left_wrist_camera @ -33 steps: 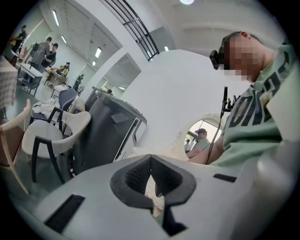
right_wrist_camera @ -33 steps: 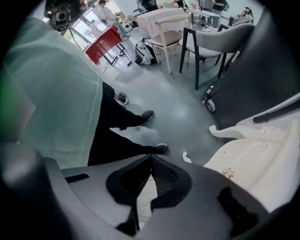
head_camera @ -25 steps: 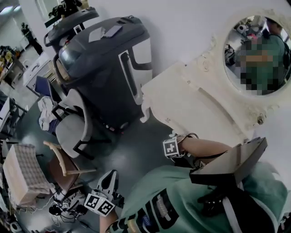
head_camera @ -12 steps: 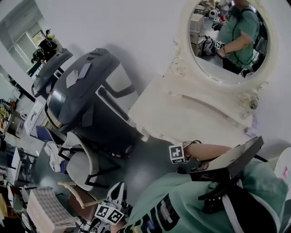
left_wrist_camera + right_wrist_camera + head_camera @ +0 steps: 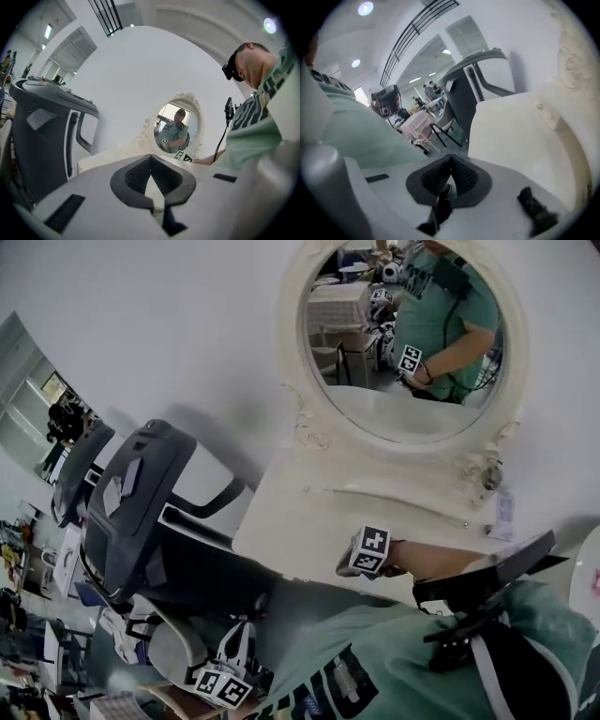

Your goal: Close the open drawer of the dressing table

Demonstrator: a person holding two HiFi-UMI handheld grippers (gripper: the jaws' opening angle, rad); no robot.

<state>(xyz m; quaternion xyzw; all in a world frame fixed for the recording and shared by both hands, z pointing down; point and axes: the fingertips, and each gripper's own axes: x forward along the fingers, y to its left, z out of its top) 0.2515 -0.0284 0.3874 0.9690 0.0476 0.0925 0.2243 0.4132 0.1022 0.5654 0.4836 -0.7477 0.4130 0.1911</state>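
The cream dressing table with its oval mirror stands against the white wall. No drawer shows in any view; my body hides the table's front. My right gripper hangs at the table's front edge, its marker cube facing up. In the right gripper view its jaws are shut and empty, with the tabletop ahead to the right. My left gripper is low at the left, near the chair. Its jaws are shut on nothing and point at the mirror.
A dark grey office chair stands close to the table's left side, also seen in the left gripper view. A small white item lies at the tabletop's right end. More chairs and clutter fill the floor at the far left.
The head view has swung up, so the mirror now fills the top. The right gripper has come up against the table's front edge. The left gripper has moved toward the table.
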